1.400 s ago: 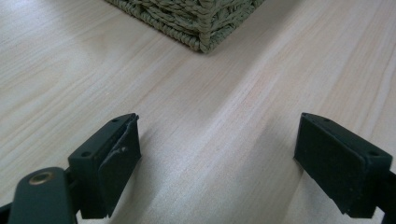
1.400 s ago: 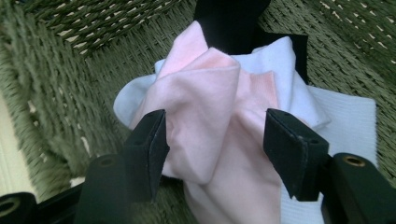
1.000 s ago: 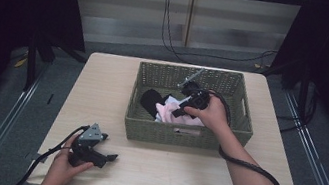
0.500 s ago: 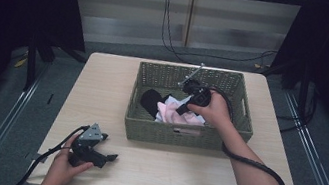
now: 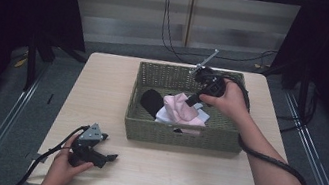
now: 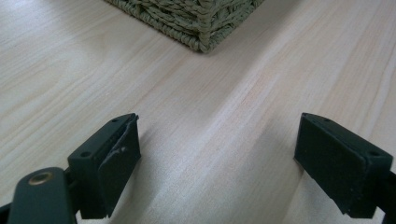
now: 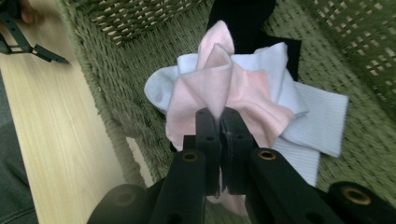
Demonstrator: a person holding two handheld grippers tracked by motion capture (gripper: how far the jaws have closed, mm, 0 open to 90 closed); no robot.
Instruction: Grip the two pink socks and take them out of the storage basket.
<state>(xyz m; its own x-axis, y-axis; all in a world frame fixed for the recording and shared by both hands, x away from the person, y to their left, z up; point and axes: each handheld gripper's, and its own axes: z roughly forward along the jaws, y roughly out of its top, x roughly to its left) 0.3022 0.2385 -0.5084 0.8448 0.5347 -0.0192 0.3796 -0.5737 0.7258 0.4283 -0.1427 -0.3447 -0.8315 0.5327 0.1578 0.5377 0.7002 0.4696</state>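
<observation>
Left gripper sits parked on the pale wood-grain surface, fingers spread with nothing between them, the woven basket corner just ahead of them. Right gripper has just snapped its fingers together on a fold of the soft pink sock and risen since a second ago, so the pick looks made. The sock peaks at the fingertips, its tail draped over the white ribbed sock and black one in the basket below.

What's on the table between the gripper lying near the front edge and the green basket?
Nothing: bare wood. The left gripper view shows the table bare from the left gripper to the basket.
</observation>
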